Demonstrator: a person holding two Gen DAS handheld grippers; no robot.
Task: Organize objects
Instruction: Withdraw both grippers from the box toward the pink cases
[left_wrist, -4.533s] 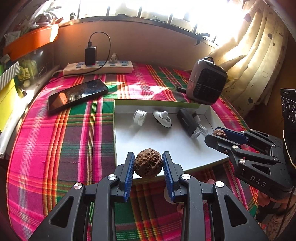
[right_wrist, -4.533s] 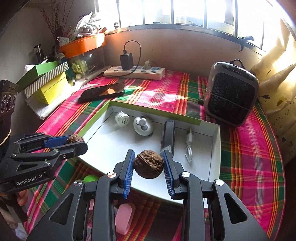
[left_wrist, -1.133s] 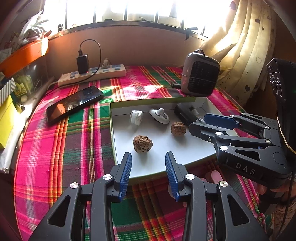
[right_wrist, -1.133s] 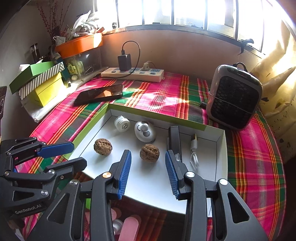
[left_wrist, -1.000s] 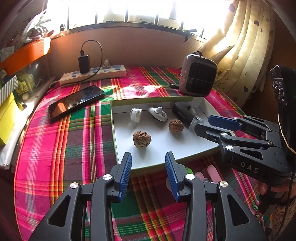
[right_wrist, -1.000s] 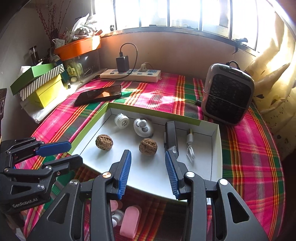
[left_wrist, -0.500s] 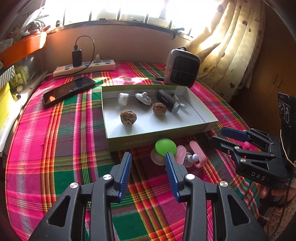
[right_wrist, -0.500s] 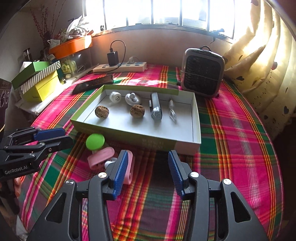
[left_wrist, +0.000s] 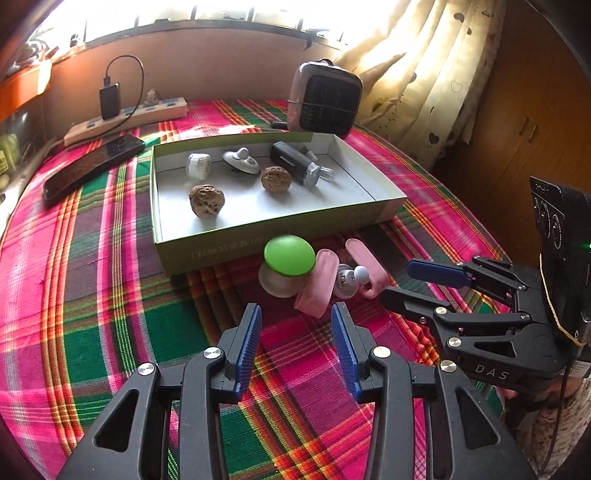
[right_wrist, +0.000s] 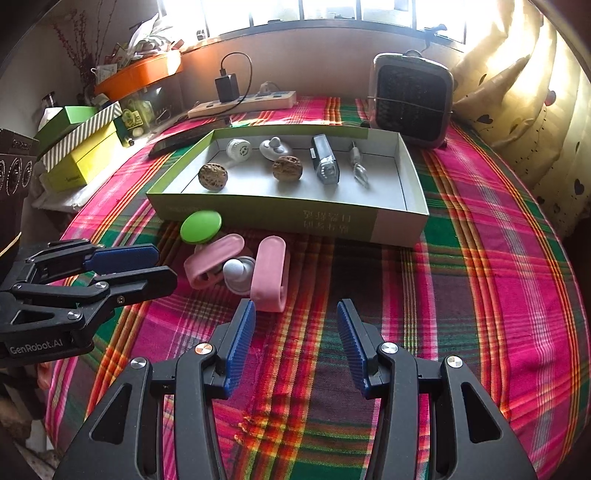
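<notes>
A shallow white box with green sides (left_wrist: 258, 236) (right_wrist: 295, 216) holds two walnuts (left_wrist: 207, 201) (left_wrist: 276, 179) (right_wrist: 213, 176) (right_wrist: 287, 168), a white round plug (left_wrist: 198, 166), a white knob piece (left_wrist: 242, 162), a black cylinder device (left_wrist: 295, 168) and a small cable (right_wrist: 358, 166). In front of the box lie a green-topped round piece (left_wrist: 289, 255) (right_wrist: 201, 226), two pink clips (left_wrist: 317, 282) (right_wrist: 271, 273) and a small white knob (right_wrist: 236, 273). My left gripper (left_wrist: 295, 339) (right_wrist: 162, 260) is open and empty, just short of these. My right gripper (right_wrist: 295, 343) (left_wrist: 400, 282) is open and empty to their right.
A plaid cloth (left_wrist: 92, 295) covers the table. A phone (left_wrist: 92, 166), a power strip with charger (left_wrist: 125, 118) and a small heater (left_wrist: 325, 99) (right_wrist: 410, 99) stand behind the box. Green and yellow boxes (right_wrist: 81, 147) and an orange tray (right_wrist: 140, 74) sit at the far left. Curtains hang on the right.
Both grippers let go of their walnuts, which now lie in the box. Both grippers then pulled back from the box and are open over the cloth near the pink clips.
</notes>
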